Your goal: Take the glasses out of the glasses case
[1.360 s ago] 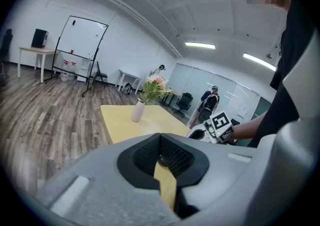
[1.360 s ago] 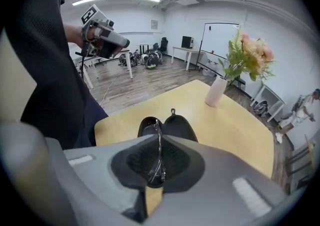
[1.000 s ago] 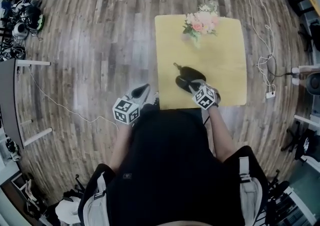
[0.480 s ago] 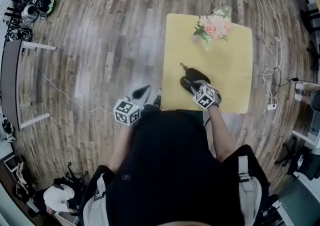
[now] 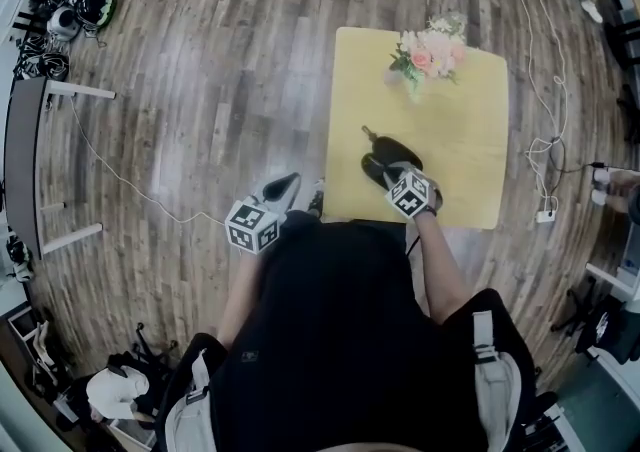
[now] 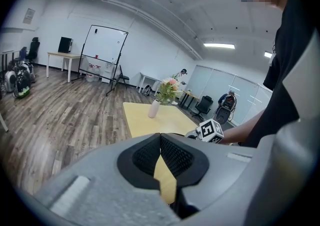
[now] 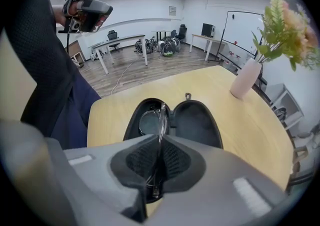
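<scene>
The right hand-held gripper (image 7: 160, 137) has its jaws pressed together on a thin metal part of the glasses (image 7: 147, 121), which stand on edge with one round lens showing in the left half of the open glasses case (image 7: 196, 122). In the head view this gripper (image 5: 386, 171) sits at the near end of the case (image 5: 392, 149), much as it did a second ago, so the grip looks taken but the lift is not yet made; the glasses are still inside the case. The left hand-held gripper (image 6: 160, 140) is closed on nothing, with only the yellow desk (image 6: 145, 122) visible past its jaws, and it hangs off the desk's near left corner (image 5: 284, 183), also unmoved. Judging from this, the next move is a gentle rise clear of the case's rim. Beyond the case, a pale vase of flowers (image 7: 245, 79) stands at the far side of the desk.
</scene>
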